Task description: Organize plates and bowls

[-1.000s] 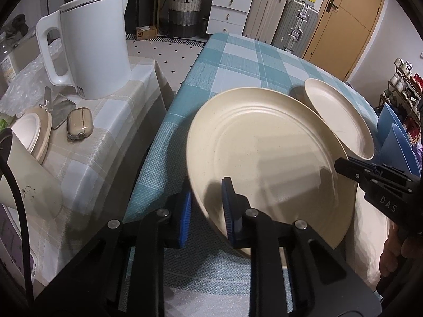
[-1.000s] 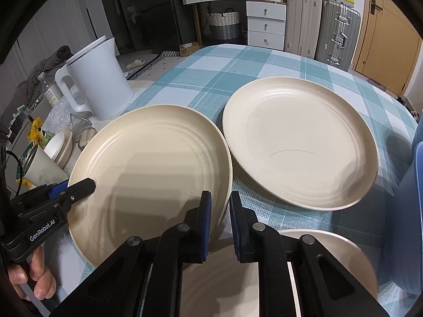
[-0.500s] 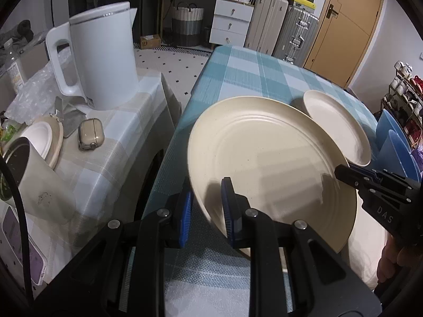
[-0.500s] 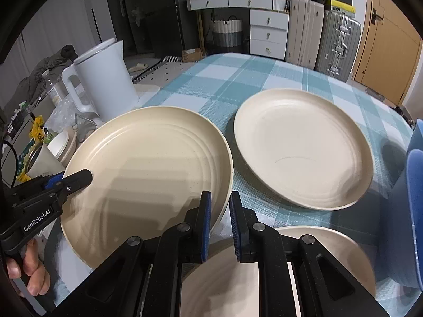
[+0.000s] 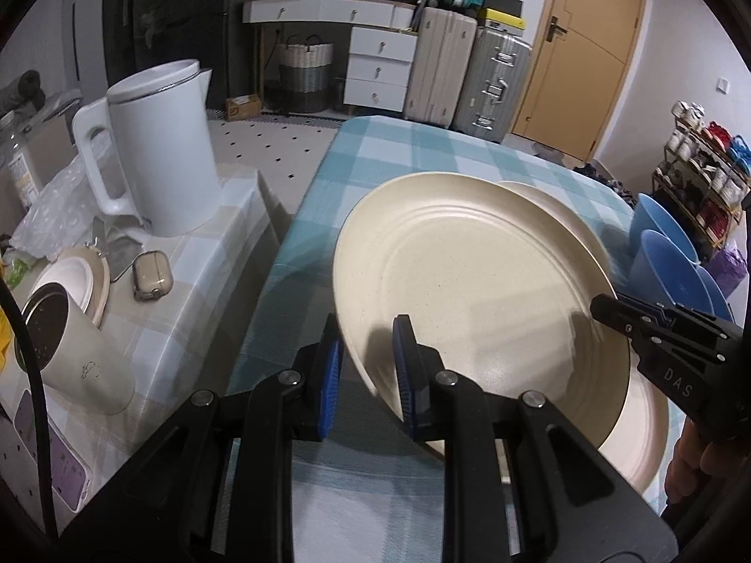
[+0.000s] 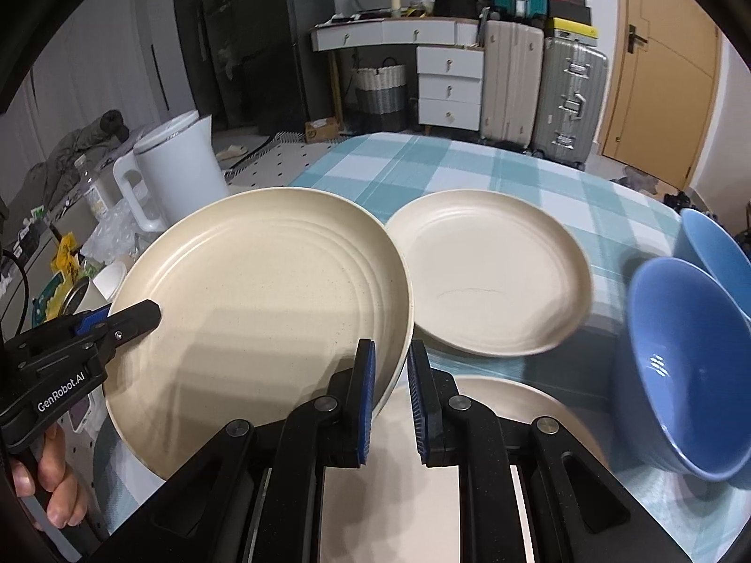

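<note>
A cream ridged plate point(image 6: 263, 309) is held tilted above the worktop point(image 6: 469, 169). Behind it a second plate point(image 6: 488, 277) lies flat; a third point(image 6: 525, 408) lies under its near edge. Two blue bowls point(image 6: 685, 375) sit right of them.

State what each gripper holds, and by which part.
Both hold one cream plate by its rim: left gripper on the plate's left edge, right gripper on the opposite edge.

The checked teal table point(image 6: 469, 164) carries a cream plate point(image 6: 493, 277), apparently another, and two blue bowls point(image 6: 690, 366).
</note>
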The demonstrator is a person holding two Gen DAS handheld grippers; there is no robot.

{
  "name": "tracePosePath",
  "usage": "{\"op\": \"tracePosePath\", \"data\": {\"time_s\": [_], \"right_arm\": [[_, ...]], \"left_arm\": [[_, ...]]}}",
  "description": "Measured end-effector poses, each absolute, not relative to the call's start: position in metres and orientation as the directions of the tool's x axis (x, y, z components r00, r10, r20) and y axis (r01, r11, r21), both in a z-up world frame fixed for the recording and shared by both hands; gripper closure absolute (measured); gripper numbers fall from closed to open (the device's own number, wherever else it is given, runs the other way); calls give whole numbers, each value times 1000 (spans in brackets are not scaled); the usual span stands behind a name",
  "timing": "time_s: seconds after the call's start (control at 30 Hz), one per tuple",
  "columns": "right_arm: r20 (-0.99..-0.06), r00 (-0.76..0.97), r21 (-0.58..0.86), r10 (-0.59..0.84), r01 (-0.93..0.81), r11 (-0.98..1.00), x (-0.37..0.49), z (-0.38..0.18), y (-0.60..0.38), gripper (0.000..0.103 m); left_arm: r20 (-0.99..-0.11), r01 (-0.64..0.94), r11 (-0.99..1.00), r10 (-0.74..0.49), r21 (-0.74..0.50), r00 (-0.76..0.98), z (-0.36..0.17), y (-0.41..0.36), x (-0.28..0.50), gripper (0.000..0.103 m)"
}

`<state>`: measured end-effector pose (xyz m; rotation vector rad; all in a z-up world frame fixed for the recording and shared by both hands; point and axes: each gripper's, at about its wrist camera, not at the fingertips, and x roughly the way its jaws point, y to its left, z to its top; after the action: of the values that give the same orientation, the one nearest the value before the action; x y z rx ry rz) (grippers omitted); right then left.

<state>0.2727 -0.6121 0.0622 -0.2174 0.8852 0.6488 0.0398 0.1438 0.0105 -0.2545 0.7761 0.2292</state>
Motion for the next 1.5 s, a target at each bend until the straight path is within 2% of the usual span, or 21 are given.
{"op": "tracePosePath", "data": {"time_s": [0.67,1.5], "right_arm": [[-721,579,89,379,-465,881,234,96,-715,88],[-773,559,97,298,-360,928,207,62,-775,88]], "left_arm": [[-673,-101,988,-1,-113,740,48,48,22,85],[-741,38,999,-45,-26,670,18,-11,32,84]]}}
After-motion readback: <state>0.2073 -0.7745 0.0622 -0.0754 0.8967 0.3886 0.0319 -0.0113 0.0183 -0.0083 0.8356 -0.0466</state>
